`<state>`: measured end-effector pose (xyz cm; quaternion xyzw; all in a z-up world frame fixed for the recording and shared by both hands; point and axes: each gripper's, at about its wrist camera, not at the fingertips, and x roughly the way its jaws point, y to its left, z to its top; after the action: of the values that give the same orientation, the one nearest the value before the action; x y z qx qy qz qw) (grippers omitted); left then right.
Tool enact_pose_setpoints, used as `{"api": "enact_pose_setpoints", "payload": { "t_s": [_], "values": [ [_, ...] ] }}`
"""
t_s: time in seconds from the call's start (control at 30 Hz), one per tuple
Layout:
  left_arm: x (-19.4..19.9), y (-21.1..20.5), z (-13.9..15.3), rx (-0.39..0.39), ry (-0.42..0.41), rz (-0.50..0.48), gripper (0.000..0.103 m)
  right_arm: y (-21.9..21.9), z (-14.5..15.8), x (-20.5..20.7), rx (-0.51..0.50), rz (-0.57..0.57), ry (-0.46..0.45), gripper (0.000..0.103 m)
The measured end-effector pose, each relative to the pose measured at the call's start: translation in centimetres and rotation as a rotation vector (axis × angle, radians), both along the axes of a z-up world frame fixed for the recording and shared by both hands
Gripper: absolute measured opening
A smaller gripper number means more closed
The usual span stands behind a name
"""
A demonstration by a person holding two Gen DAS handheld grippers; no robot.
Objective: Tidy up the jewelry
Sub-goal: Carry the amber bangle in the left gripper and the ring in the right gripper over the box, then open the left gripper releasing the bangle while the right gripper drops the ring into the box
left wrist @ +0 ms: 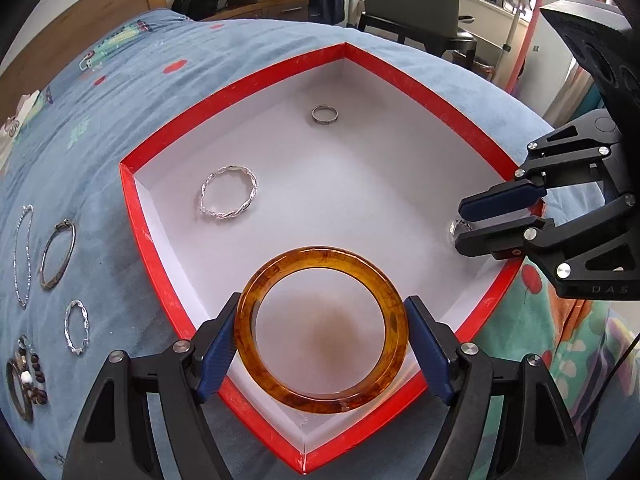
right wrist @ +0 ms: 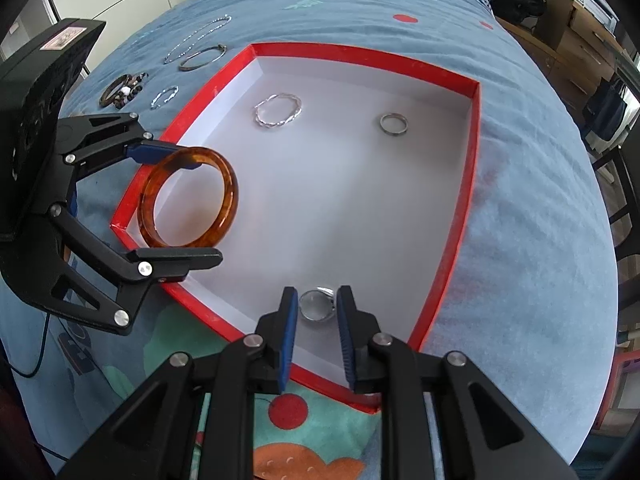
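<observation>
Filling up: twisted silver bracelet (left wrist: pixel 229 192) & small metal band ring (left wrist: pixel 325 114) lie in red-rimmed white box (left wrist: pixel 168 128). Left gripper (left wrist: pixel 324 344) clamps amber resin bangle (left wrist: pixel 324 332) above box corner. Right gripper (right wrist: pixel 318 320), parted slightly, straddles clear-stone silver ring (right wrist: pixel 316 304); grip unclear. Four-ish pieces wait on blue bedspread (left wrist: pixel 120 80).

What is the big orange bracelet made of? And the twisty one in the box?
The orange bangle held by the left gripper looks like glossy, see-through resin or plastic with brown swirls; it might be amber or glass. The twisty bracelet in the red box looks like shiny silver-coloured metal, braided from thin strands.
</observation>
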<state>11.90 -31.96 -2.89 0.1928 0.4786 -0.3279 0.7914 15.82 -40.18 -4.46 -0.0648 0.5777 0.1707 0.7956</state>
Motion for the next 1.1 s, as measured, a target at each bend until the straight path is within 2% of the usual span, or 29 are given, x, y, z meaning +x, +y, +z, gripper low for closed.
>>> {"api": "enact_pose_setpoints", "payload": {
  "t_s": [0.27,0.4,0.7,0.87,1.1],
  "values": [
    [0.3,0.6,1.6,-0.048,-0.01,0.039,0.079,-1.3,2.0,-1.1,0.026,-0.096,-0.04,0.021],
    [0.1,1.7,3.5,-0.094,-0.03,0.072,0.082,-2.1,3.7,-2.4,0.04,-0.151,-0.077,0.028],
    [-2.5,5.1,8.7,-0.155,-0.105,0.136,0.086,-1.8,7.6,-5.0,0.081,-0.233,-0.158,0.03],
    [-5.0,9.3,10.3,-0.166,-0.142,0.215,0.088,-0.7,9.7,-6.8,0.094,-0.247,-0.196,0.03],
    [-9.1,17.8,11.3,-0.159,-0.225,0.368,0.088,1.9,12.3,-9.6,0.108,-0.239,-0.25,0.03]
  ]
}}
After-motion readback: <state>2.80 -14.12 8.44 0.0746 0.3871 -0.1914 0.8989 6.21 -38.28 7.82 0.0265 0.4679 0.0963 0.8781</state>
